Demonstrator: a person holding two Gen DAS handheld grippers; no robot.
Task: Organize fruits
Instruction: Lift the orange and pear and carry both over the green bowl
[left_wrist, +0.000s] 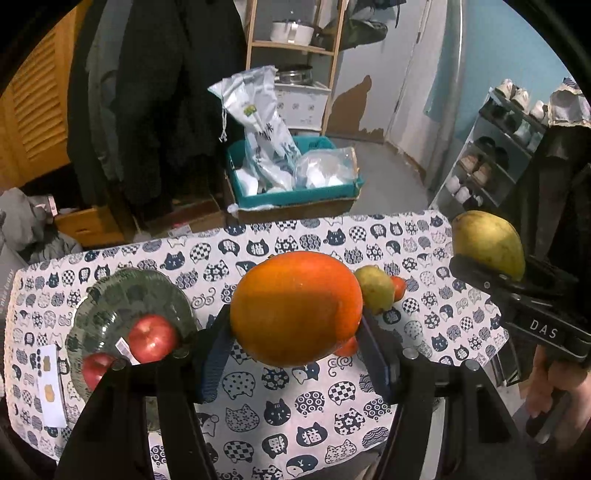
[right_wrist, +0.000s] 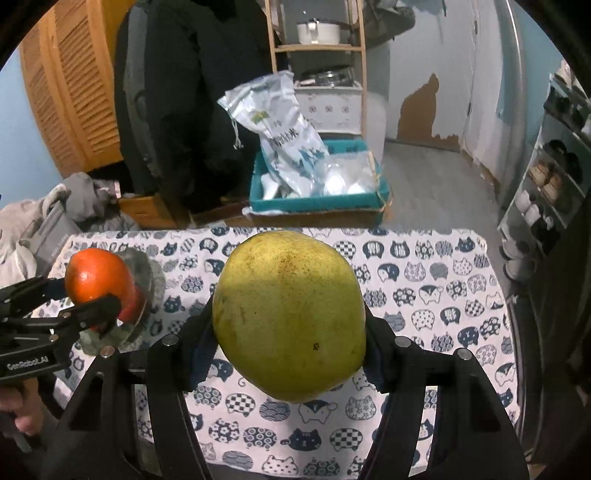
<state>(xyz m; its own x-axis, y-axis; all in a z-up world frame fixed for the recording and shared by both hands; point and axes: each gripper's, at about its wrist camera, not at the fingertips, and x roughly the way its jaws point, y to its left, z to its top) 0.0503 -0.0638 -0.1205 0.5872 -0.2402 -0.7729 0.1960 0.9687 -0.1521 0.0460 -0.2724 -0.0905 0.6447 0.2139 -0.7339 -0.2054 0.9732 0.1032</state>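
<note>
My left gripper (left_wrist: 295, 332) is shut on an orange fruit (left_wrist: 295, 306) and holds it above the cat-print tablecloth (left_wrist: 280, 417). A green glass plate (left_wrist: 147, 295) at the left holds two red apples (left_wrist: 153, 338). Behind the orange lie a yellow-green pear (left_wrist: 376, 288) and small orange fruits (left_wrist: 399, 288). My right gripper (right_wrist: 291, 343) is shut on a large yellow-green pear (right_wrist: 288, 314) above the cloth. It also shows in the left wrist view (left_wrist: 487, 243). The left gripper with the orange (right_wrist: 98, 280) shows over the plate (right_wrist: 147, 273) in the right wrist view.
A white paper slip (left_wrist: 50, 384) lies left of the plate. Beyond the table's far edge stand a teal box with bags (left_wrist: 291, 177), a wooden shelf (left_wrist: 295, 44), hanging dark coats (left_wrist: 155, 110) and a shoe rack (left_wrist: 491, 162) at the right.
</note>
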